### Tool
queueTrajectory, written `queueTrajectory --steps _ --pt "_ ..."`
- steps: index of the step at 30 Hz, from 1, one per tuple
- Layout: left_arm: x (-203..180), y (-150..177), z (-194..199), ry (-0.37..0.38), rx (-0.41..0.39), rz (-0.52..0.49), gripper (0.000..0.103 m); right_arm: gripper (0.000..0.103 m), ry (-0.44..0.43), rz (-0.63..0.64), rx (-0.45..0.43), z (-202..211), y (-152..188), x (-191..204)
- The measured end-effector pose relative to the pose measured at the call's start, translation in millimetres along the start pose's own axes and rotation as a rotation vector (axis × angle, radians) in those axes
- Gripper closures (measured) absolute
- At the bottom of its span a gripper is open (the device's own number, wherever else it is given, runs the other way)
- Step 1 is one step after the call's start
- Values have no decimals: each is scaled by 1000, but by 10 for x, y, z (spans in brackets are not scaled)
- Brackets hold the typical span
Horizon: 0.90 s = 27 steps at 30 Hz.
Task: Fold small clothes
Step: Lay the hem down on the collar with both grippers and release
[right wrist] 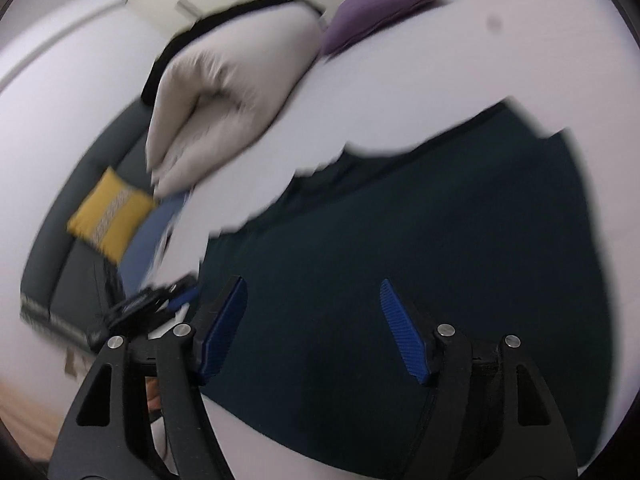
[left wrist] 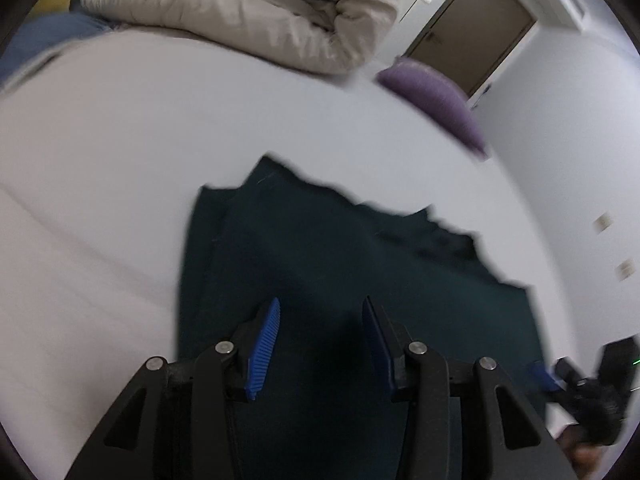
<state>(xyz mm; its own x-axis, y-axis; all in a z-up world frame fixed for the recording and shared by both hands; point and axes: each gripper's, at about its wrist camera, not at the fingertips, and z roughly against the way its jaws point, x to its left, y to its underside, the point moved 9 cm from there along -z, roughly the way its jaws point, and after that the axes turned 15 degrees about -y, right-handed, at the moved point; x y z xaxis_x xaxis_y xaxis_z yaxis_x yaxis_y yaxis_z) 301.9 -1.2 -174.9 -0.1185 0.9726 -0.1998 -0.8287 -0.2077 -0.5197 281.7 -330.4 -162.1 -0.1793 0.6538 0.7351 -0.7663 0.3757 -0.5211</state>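
- Bed surface point(left wrist: 120, 160): white, broad, carrying everything else; bare sheet on all visible sides of the dark garment.
- Beige duvet point(left wrist: 248, 12): bundled at the far end, well apart from the dark garment; no part in the task as far as can be judged.
- Dark garment point(left wrist: 340, 264): deep teal cloth, lying flat near the middle of the sheet, straight along one side, ragged and stepped along the far edge; looks folded over at least once, judging by the doubled layer along that side, yet not squared up; further folds and tidying likely left.
- Purple cushion point(left wrist: 436, 108): beyond the dark garment, near the sheet's edge.
- Yellow cushion point(right wrist: 112, 216): off on a grey sofa, far from the dark garment.
- Right gripper point(right wrist: 314, 328): hovering over the dark garment, jaws spread wide, nothing between the blue pads.
- Left gripper point(left wrist: 320, 344): above the dark garment's near part, jaws partly apart, gripping nothing.
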Motion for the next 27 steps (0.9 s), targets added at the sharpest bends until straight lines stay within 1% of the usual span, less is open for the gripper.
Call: queueTrajectory --steps 1,2,3,4,5,6,7,8,10,11,12,13,14,15,16,18,19,20,21,22,23,24,25,27 --pt "72 27 -47 -5 -5 4 60 36 36 -2 8 -72 24 -97" --pt "117 24 -68 -8 -12 7 64 36 58 -9 -3 -95 41 -151" --pt "158 28 -75 -7 -14 8 67 40 88 -24 -29 -57 19 -294" --pt "181 26 -70 0 -16 7 67 63 131 -53 -71 40 -20 -492" --pt "209 26 -55 7 -22 4 67 76 129 -94 -116 163 -51 -669" --pt "235 38 -49 9 -27 -1 67 96 126 -140 -142 276 -53 -825" --pt "263 68 -36 13 -31 -4 67 103 143 -164 -161 370 -50 -927" --pt "276 75 -31 19 -39 -6 67 103 181 -177 -197 531 -39 -1016" --pt "301 93 -13 28 -48 1 67 95 260 -170 -265 852 -39 -1076" --pt "304 103 10 28 -50 5 67 93 296 -158 -293 1012 -42 -1074" --pt "309 111 36 27 -54 6 68 83 333 -133 -306 1145 -20 -1033" --pt "304 122 65 20 -60 1 68 67 362 -111 -302 1232 -15 -1017" --pt "280 132 78 10 -63 -7 68 59 393 -79 -286 1280 -3 -991" --pt "280 151 104 -1 -67 -15 68 53 427 -43 -257 1278 43 -959" --pt "281 165 134 -7 -72 -20 68 53 457 -9 -226 1252 84 -932" --pt "281 207 192 -22 -80 -37 68 53 484 32 -172 1193 163 -904" --pt "283 227 213 -29 -83 -46 68 58 479 39 -155 1161 210 -848" --pt "288 253 227 -36 -84 -55 68 65 465 44 -130 1108 266 -831" --pt "297 271 235 -41 -83 -57 68 81 465 53 -101 1062 323 -823" --pt "305 284 243 -41 -81 -57 68 88 488 61 -86 1028 366 -821" --pt "312 298 249 -43 -78 -57 68 90 507 69 -90 1033 388 -811" --pt "320 309 250 -49 -74 -60 69 96 503 65 -103 1053 403 -786" --pt "323 316 247 -56 -71 -65 71 98 502 50 -120 1089 400 -778" --pt "342 334 223 -72 -61 -74 77 98 488 39 -140 1229 444 -730"
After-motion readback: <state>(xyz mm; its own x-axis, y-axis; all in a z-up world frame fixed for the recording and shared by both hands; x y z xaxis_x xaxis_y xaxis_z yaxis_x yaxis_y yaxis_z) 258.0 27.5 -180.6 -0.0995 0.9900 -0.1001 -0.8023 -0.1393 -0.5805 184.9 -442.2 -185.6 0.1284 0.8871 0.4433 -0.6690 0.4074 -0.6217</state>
